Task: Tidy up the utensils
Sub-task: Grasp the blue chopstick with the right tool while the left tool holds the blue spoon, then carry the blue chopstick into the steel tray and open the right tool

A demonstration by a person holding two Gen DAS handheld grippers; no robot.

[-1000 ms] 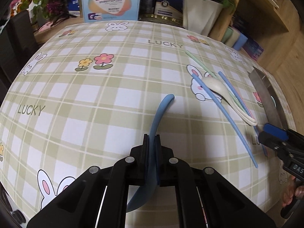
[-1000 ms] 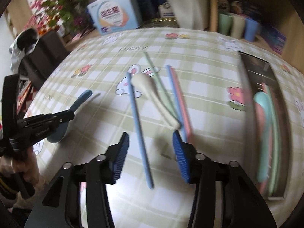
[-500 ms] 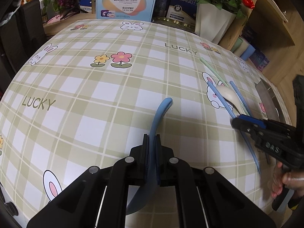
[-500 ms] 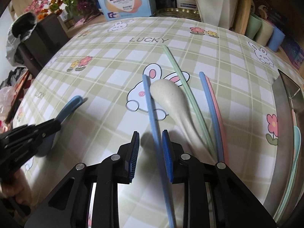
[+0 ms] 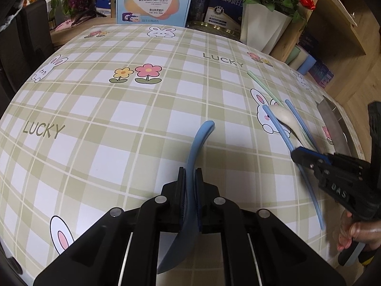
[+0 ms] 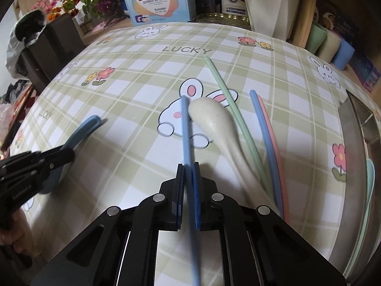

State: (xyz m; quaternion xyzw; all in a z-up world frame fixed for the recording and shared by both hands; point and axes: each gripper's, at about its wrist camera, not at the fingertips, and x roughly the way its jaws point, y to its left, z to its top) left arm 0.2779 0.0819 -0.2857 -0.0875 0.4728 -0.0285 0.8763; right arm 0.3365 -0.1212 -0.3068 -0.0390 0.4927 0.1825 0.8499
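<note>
Blue spoon (image 5: 190, 190) is clamped by its handle in the left gripper (image 5: 189, 174), jaws closed tight on it, bottom centre of the left wrist view; handle tip points up-frame over the checked tablecloth (image 5: 119, 131). Right gripper (image 6: 188, 169) is pinched shut on a blue chopstick (image 6: 185, 128), centre of the right wrist view. Just right of that stick: beige spoon (image 6: 209, 119), green chopstick (image 6: 228, 102), then another blue chopstick (image 6: 264, 131) touching a pink chopstick (image 6: 273, 138). Metal tray (image 6: 357, 128) at right edge holds a green utensil (image 6: 370, 178); what kind, can't tell.
</note>
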